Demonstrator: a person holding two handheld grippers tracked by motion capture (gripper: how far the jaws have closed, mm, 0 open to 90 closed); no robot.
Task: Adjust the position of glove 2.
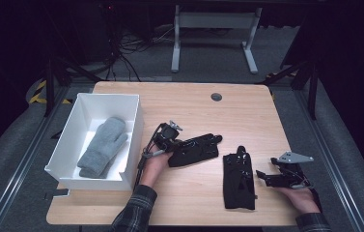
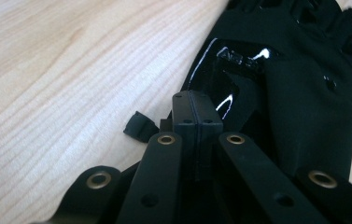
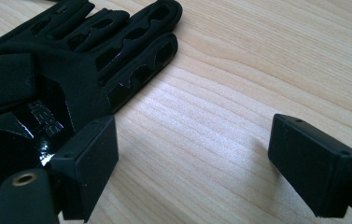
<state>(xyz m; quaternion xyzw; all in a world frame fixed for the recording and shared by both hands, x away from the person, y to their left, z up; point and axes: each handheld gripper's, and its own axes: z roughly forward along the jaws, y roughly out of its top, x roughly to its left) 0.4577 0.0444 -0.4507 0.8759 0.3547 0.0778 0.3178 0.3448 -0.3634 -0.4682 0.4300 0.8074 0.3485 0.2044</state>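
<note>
Left claw [image 1: 174, 145] is clamped on the cuff of a soft, limp, light black glove [image 1: 196, 149]; right claw [image 1: 265, 176] stands wide open, empty.

Raised lettering stands on a glossy black patch of the black glove [image 2: 276, 79] in the left gripper view; the first characters look like "AB", the rest is lost in glare and blur, so the word cannot be read in full. A similar embossed mark sits on the shiny patch of the second black glove [image 3: 47, 93] in the right gripper view, seen at an angle and not legible. In the high view, black-and-yellow hazard striping [image 1: 38, 93] lies on the floor, without words.
</note>
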